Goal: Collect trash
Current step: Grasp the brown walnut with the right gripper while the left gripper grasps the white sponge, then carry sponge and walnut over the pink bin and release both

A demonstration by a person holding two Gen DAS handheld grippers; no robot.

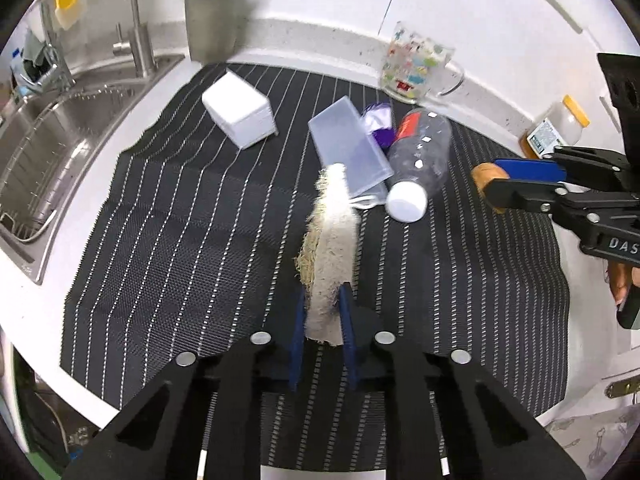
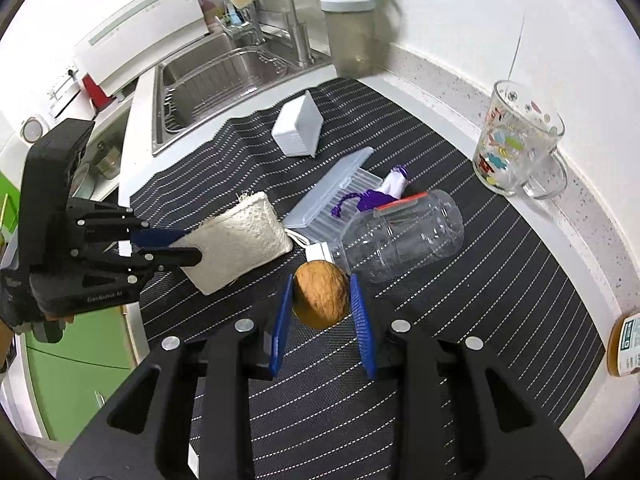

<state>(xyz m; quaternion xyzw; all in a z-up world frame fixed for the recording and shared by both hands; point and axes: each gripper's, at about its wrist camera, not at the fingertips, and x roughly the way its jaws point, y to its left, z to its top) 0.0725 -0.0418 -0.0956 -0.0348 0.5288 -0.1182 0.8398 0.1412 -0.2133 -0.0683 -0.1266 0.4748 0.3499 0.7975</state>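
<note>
The left gripper (image 1: 323,300) reaches forward over the black mat with thin white stripes (image 1: 192,240), its two blue-padded fingers (image 1: 347,320) closed narrowly on the near end of a pale, frayed loofah-like sponge pad (image 1: 332,248). The pad stands on edge between the pads and juts away from the camera, lifted clear of the mat. From the right wrist view the same gripper (image 2: 188,246) comes in level from the left side, pinching the pad (image 2: 240,240) by its near corner, with a bit of the holder's hand (image 2: 24,320) visible under the black body.

The right gripper (image 2: 320,300) also points forward — its blue fingers (image 2: 362,320) sit at a medium spread, pressed against both sides of a round brown walnut-like shell (image 2: 320,300) held above the mat (image 2: 480,300). In the left wrist view this gripper (image 1: 486,182) enters horizontally from the right, the brown shell (image 1: 486,176) at its tips.

On the mat beyond both grippers lie a clear plastic bottle on its side with a white cap (image 2: 400,236), a translucent flat plastic lidded case (image 2: 332,196) touching it, a purple-and-white wrapper (image 2: 384,192) tucked between them, and a white square box (image 2: 298,128) farther back. A glass mug with coloured prints (image 2: 516,140) stands on the white counter (image 2: 580,220) beside the mat; a steel sink (image 2: 216,80) lies to the left.
</note>
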